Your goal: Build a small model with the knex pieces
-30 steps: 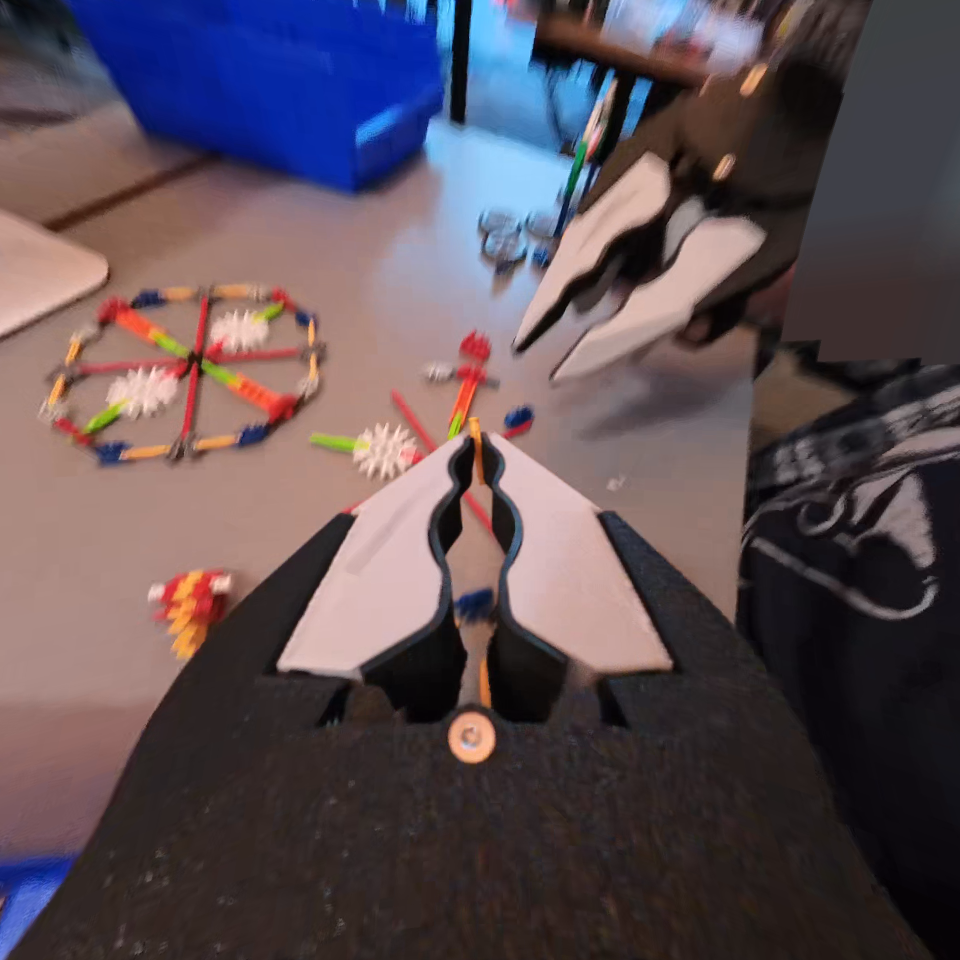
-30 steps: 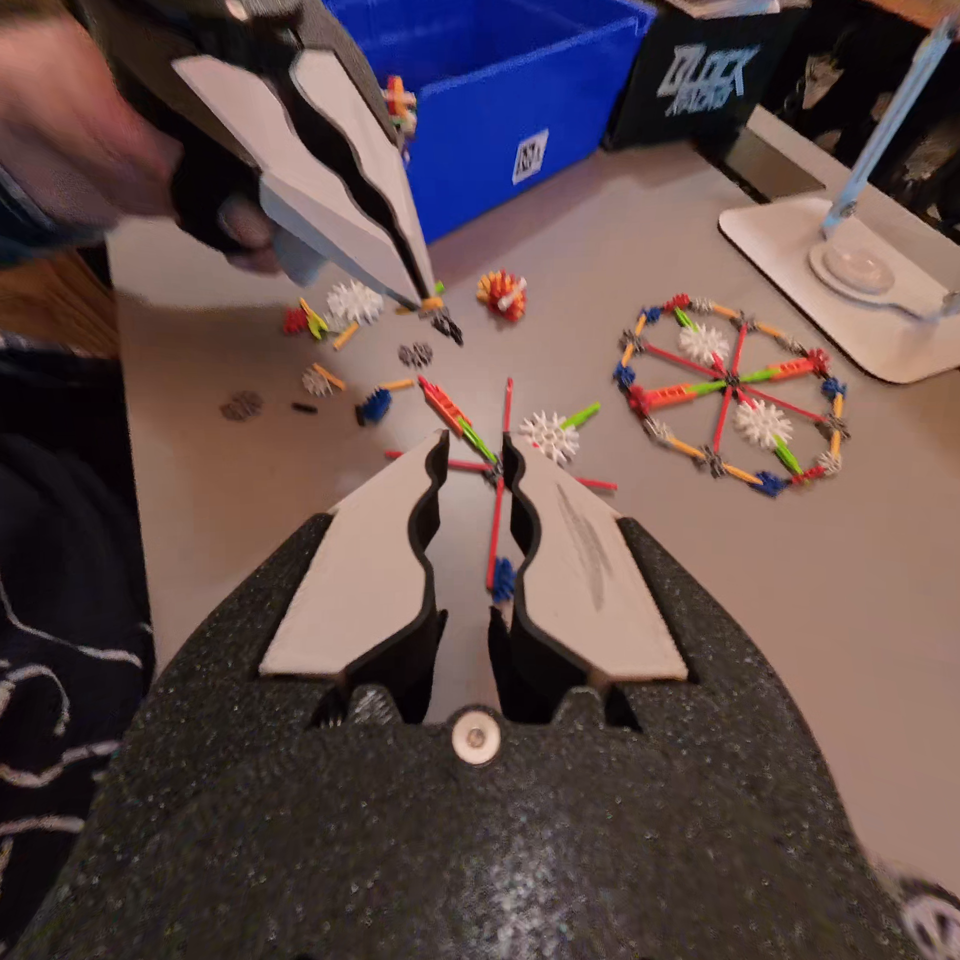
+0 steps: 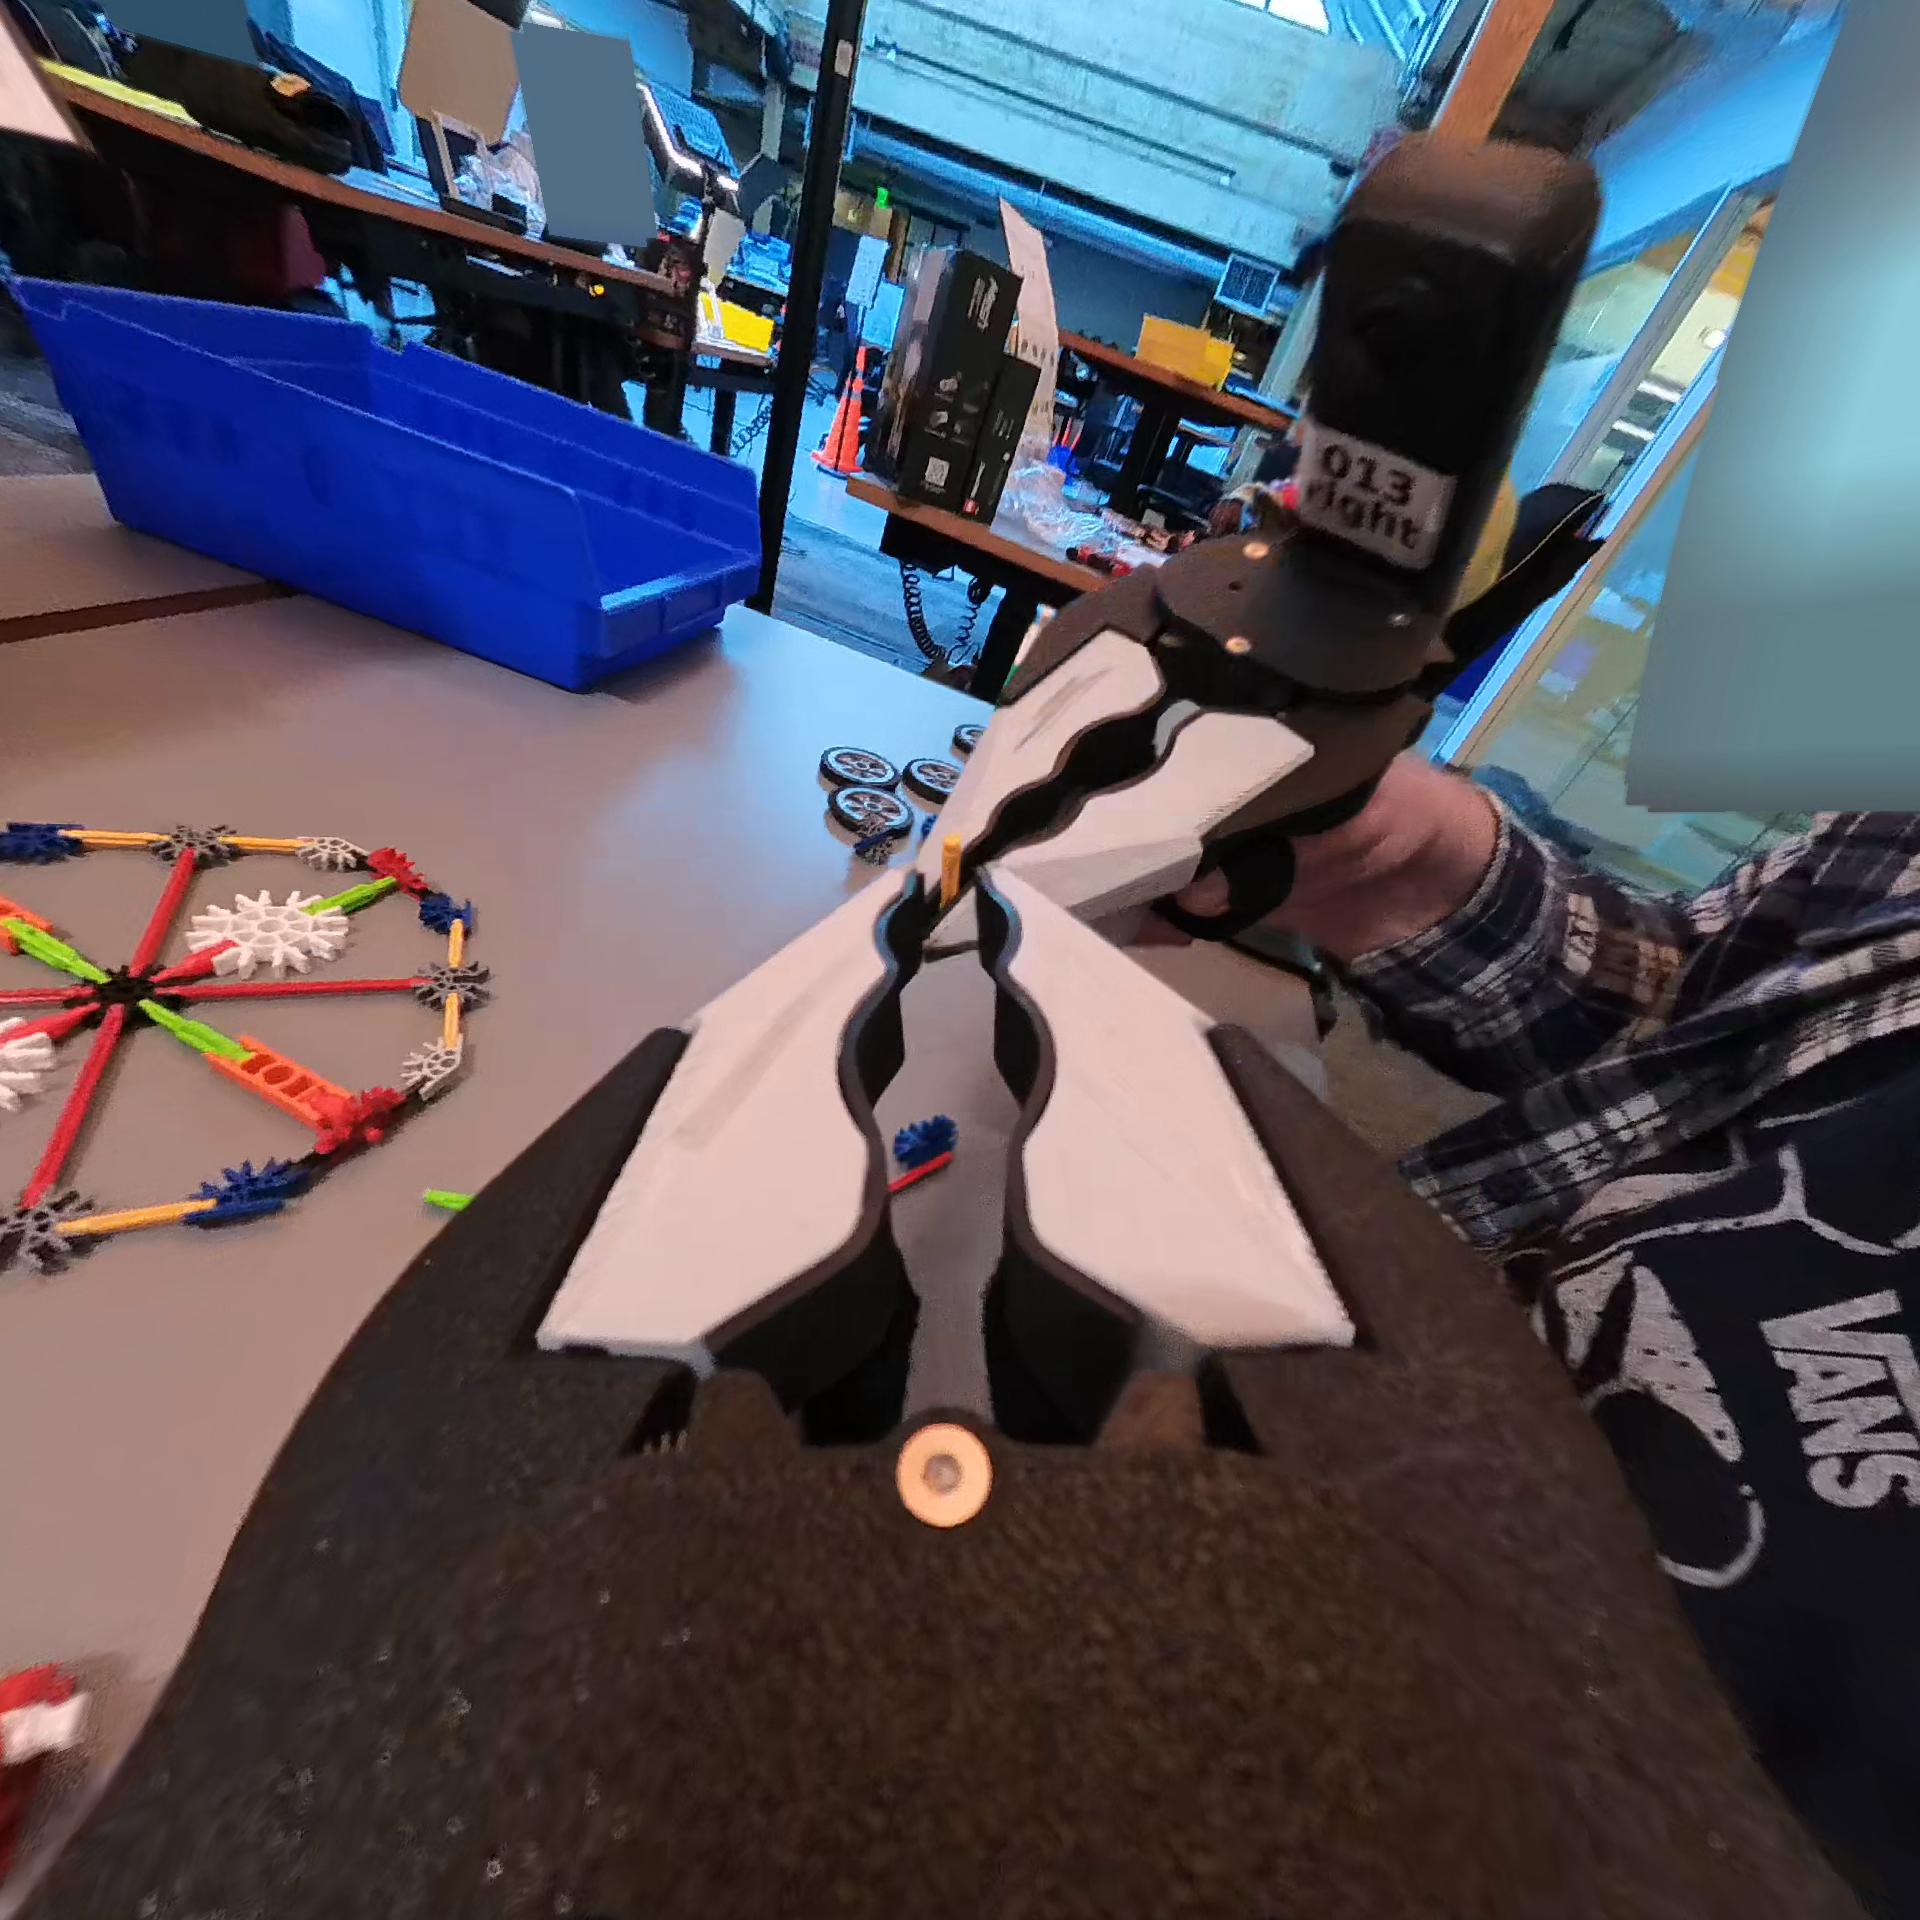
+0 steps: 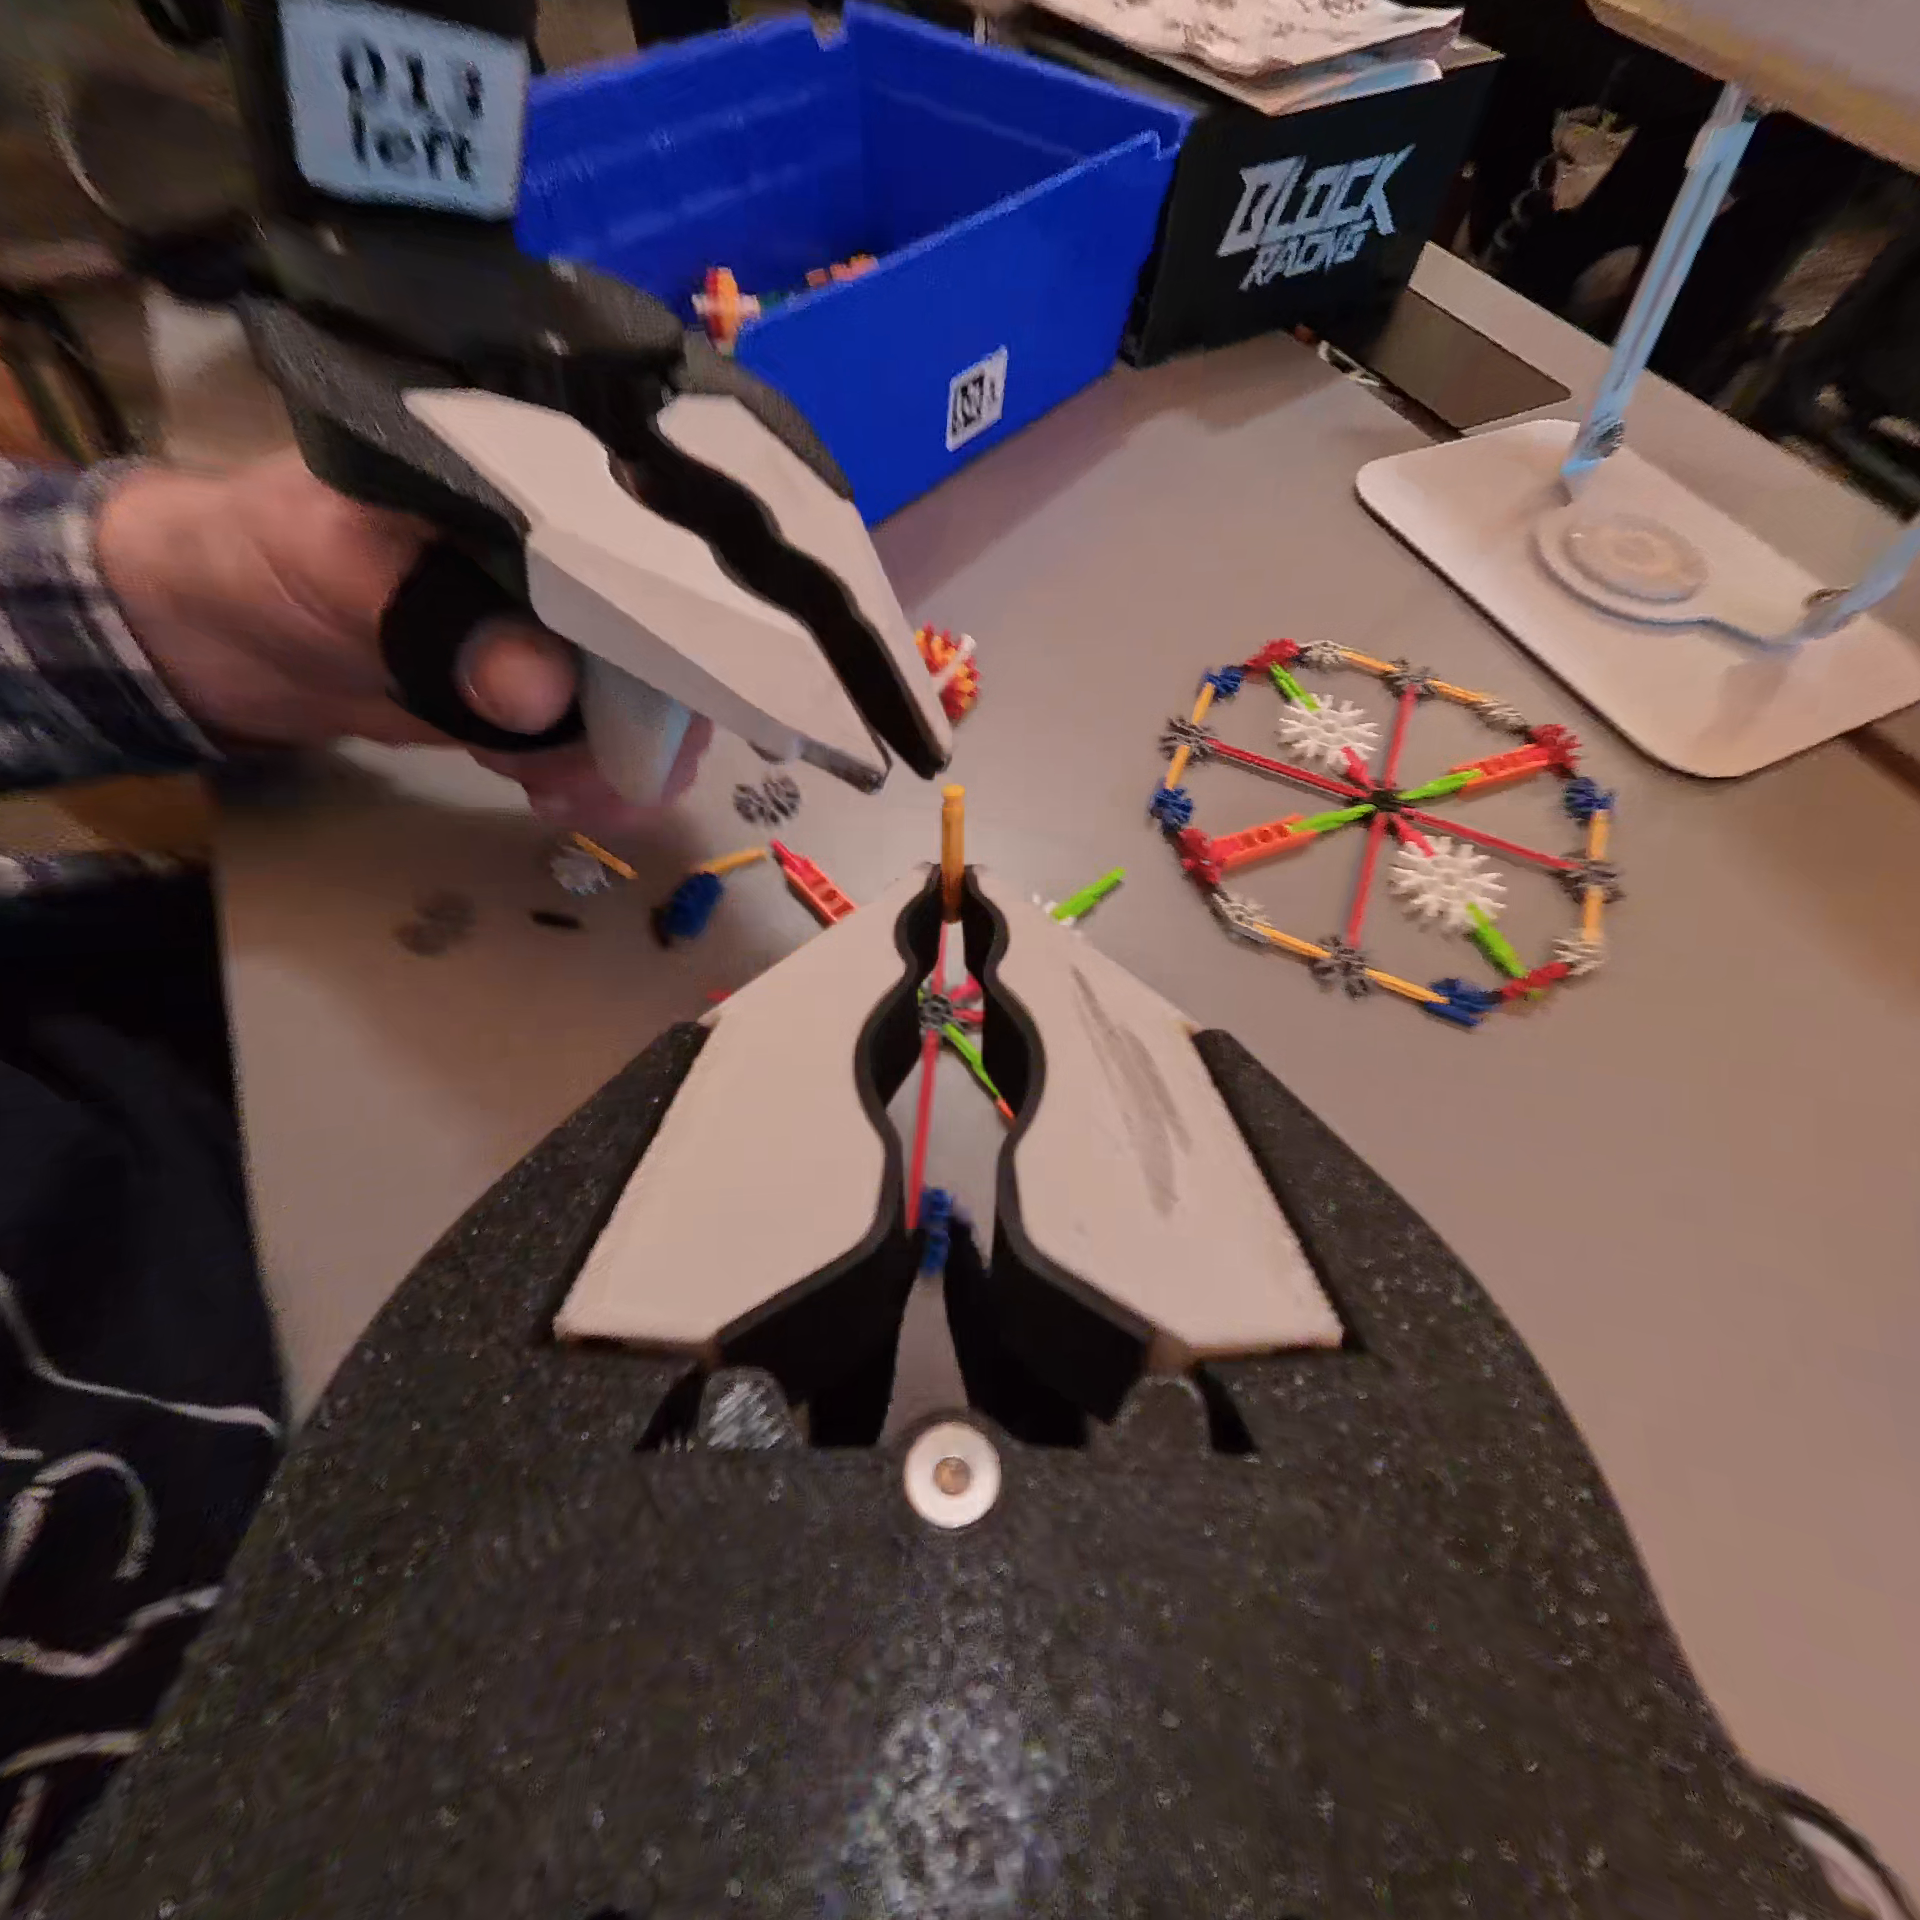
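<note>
My right gripper [image 4: 951, 883] is shut on a short yellow rod [image 4: 952, 847] that sticks out past its tips. My left gripper [image 4: 906, 771] hovers just above the rod's free end with its jaws slightly apart and nothing in them. In the left wrist view the left gripper [image 3: 948, 888] meets the right gripper [image 3: 956, 906] tip to tip, with the rod [image 3: 951, 860] between them. Both are held above the grey table [image 4: 1351, 1195]. A loose red-and-green rod assembly [image 4: 940, 1013] lies on the table under the right gripper.
A finished rod-and-connector wheel [image 4: 1382, 800] lies flat on the table, and shows at the left in the left wrist view [image 3: 125, 987]. A blue bin [image 4: 883, 208], a black box [image 4: 1309, 218] and a white stand base [image 4: 1475, 540] stand behind. Loose pieces [image 4: 686, 904] and small tyres [image 3: 868, 800] are scattered about. The grippers are tip to tip, or close to it.
The grippers came together above the table. The yellow rod passed from my left gripper to my right: the right, open before, shut on it, and the left let go.
</note>
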A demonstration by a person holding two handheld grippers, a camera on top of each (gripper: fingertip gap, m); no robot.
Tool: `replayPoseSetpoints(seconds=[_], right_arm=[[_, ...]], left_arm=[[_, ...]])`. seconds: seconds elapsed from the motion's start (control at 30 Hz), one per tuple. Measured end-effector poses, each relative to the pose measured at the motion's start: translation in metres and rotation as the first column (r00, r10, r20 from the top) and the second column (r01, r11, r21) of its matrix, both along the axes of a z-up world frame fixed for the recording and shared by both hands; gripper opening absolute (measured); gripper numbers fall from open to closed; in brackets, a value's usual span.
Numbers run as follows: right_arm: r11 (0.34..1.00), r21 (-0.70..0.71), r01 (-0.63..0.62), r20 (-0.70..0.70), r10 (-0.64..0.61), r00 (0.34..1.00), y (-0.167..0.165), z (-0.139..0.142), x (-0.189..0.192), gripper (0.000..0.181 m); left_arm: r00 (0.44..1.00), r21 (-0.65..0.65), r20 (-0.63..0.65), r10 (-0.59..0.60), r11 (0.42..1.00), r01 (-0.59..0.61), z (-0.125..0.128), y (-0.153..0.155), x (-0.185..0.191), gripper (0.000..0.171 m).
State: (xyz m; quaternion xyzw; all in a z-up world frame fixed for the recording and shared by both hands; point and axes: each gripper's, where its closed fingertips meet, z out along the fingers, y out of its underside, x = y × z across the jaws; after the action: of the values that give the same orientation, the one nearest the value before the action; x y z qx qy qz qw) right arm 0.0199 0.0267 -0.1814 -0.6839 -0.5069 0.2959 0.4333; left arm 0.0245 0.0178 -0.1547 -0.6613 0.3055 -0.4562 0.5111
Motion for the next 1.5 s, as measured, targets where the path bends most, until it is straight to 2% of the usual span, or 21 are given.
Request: replayPoseSetpoints(seconds=[0.1, 0.27, 0.6, 0.93, 1.1, 1.23, 1.5], right_arm=[[0.997, 0.082, 0.006, 0.091, -0.013, 0.996, 0.005, -0.004, 0.003, 0.001], [0.992, 0.127, -0.016, 0.153, -0.004, 0.988, 0.003, -0.008, 0.001, 0.002], [0.989, 0.142, -0.029, 0.188, 0.002, 0.982, 0.001, -0.012, 0.0, 0.002], [0.994, 0.105, -0.013, 0.15, -0.003, 0.989, 0.005, -0.011, 0.003, 0.002], [0.998, 0.066, 0.001, 0.096, -0.007, 0.995, 0.007, -0.008, 0.004, 0.003], [1.0, 0.024, 0.017, 0.049, -0.018, 0.999, 0.01, -0.005, 0.006, 0.013], [1.0, 0.015, -0.001, 0.023, 0.001, 1.0, 0.012, -0.001, 0.004, 0.004]], left_arm=[[0.999, 0.035, -0.037, 0.011, 0.999, -0.01, 0.001, 0.003, 0.0, 0.01], [0.993, 0.078, -0.112, 0.025, 0.997, -0.017, -0.006, 0.005, 0.004, 0.008], [0.992, 0.091, -0.127, 0.01, 0.996, 0.001, -0.01, 0.003, 0.006, 0.003], [0.995, 0.069, -0.102, 0.01, 0.998, -0.003, -0.011, 0.008, 0.007, 0.002], [1.0, 0.013, -0.031, -0.005, 1.0, 0.005, -0.008, 0.012, 0.007, 0.002], [1.0, -0.022, 0.011, -0.003, 1.0, 0.004, -0.007, 0.016, 0.004, 0.002], [0.999, -0.04, 0.032, -0.018, 0.999, 0.019, -0.008, 0.017, 0.007, 0.002]])
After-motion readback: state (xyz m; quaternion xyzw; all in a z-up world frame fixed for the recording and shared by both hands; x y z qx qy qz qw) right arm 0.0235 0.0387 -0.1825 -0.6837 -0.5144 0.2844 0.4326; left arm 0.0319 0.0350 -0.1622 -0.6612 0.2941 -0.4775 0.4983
